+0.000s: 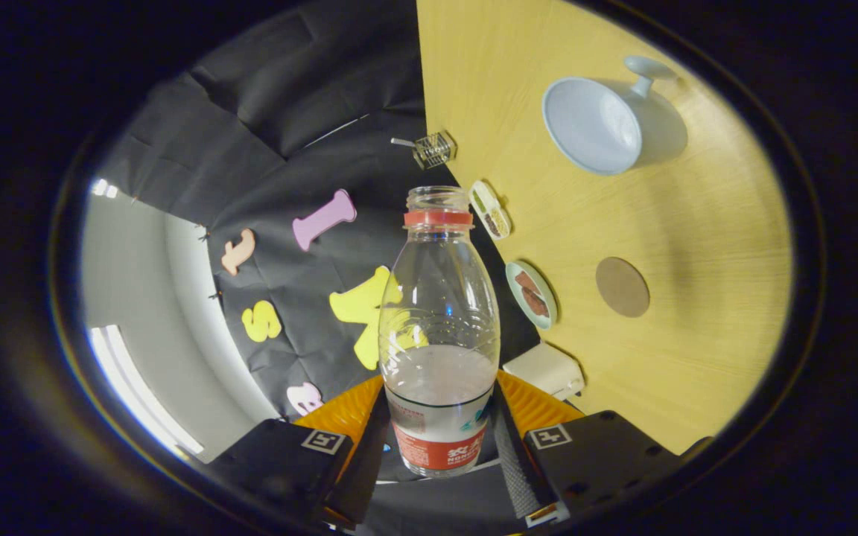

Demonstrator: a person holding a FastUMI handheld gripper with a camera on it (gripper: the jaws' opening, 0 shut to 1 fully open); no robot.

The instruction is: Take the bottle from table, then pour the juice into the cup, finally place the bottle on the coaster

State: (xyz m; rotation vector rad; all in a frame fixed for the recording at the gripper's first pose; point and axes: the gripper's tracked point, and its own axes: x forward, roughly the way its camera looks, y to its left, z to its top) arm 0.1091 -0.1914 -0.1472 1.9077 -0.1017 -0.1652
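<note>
Gripper view: gripper [440, 439] clamps one bottle [439, 327]; one cup [593, 125], one coaster [622, 286].

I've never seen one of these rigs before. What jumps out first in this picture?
The clear uncapped bottle held between the gripper fingers, a little liquid in its lower part and the view tipped sideways. Beyond it lies the yellow wooden table, with a pale blue cup far off and a round brown coaster nearer the bottle.
</note>
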